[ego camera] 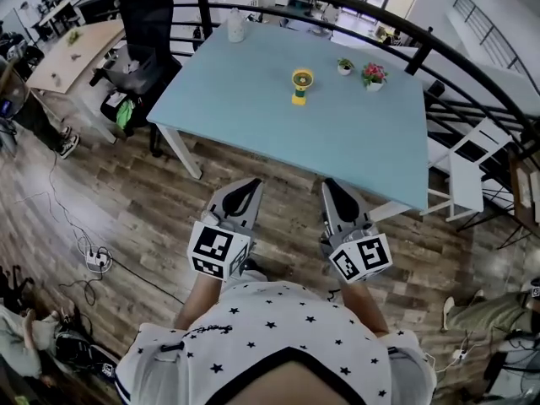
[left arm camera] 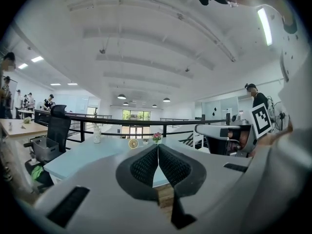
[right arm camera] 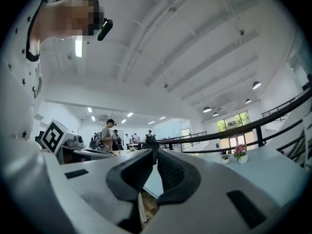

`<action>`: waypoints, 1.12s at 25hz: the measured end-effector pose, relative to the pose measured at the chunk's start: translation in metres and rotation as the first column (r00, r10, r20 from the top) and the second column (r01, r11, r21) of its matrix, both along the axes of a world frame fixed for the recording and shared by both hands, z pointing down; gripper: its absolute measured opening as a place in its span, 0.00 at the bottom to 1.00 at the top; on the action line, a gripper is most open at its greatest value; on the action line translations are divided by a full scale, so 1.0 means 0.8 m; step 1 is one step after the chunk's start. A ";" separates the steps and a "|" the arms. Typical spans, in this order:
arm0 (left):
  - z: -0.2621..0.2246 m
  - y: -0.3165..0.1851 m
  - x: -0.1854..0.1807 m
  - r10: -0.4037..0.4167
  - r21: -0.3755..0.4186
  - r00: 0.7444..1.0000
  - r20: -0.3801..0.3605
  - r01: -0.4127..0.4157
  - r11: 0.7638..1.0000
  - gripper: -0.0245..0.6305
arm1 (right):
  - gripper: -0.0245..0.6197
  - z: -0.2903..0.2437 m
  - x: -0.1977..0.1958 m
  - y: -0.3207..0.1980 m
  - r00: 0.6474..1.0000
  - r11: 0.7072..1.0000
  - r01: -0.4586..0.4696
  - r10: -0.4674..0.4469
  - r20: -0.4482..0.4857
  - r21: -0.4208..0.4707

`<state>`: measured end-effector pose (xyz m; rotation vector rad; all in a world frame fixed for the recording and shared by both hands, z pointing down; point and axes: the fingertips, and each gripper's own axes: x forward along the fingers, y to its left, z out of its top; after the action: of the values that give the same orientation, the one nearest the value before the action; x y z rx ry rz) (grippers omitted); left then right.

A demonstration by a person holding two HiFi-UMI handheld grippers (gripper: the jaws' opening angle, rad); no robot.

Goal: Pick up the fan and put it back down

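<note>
A small yellow fan (ego camera: pixel 302 85) stands upright on the far middle of the light blue table (ego camera: pixel 253 116). In the left gripper view the fan (left arm camera: pixel 133 143) shows small, far ahead, just left of the jaw tips. My left gripper (ego camera: pixel 253 182) (left arm camera: pixel 158 146) is shut and empty. My right gripper (ego camera: pixel 330 182) (right arm camera: pixel 155 151) is shut too, with nothing between its pads. Both hang side by side over the wooden floor, short of the table's near edge and well away from the fan. The right gripper view does not show the fan.
Two small potted plants (ego camera: pixel 374 76) (ego camera: pixel 344 66) stand right of the fan and a white bottle (ego camera: pixel 236 25) at the far left corner. A black office chair (ego camera: pixel 145 36) is left of the table, a white chair (ego camera: pixel 466 175) right. A dark railing (ego camera: pixel 439 45) runs behind. A power strip (ego camera: pixel 96 260) lies on the floor.
</note>
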<state>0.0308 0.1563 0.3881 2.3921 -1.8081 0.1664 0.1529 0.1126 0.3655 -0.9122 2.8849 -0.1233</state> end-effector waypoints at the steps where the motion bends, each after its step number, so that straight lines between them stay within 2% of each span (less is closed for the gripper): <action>1: 0.002 -0.001 -0.010 0.004 -0.004 1.000 -0.001 -0.004 1.000 0.08 | 0.06 0.002 -0.006 -0.002 1.000 1.000 -0.012 0.012 -0.005 -0.004; 12: 0.019 -0.020 -0.089 0.018 -0.022 0.999 -0.028 -0.019 1.000 0.08 | 0.10 0.018 -0.058 -0.028 0.993 0.994 -0.108 0.107 -0.051 -0.018; 20: 0.030 -0.032 -0.112 0.019 -0.037 0.999 -0.050 -0.021 0.999 0.08 | 0.14 0.029 -0.079 -0.050 0.989 0.991 -0.125 0.122 -0.086 -0.037; 28: 0.034 -0.062 -0.174 -0.081 -0.054 0.997 -0.009 0.080 0.995 0.08 | 0.16 0.044 -0.118 -0.124 0.992 0.993 -0.108 0.105 -0.070 -0.049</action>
<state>-0.1082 0.1067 0.4156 2.2754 -1.8669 0.1907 0.0584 0.0136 0.4005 -1.0978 2.8987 -0.1629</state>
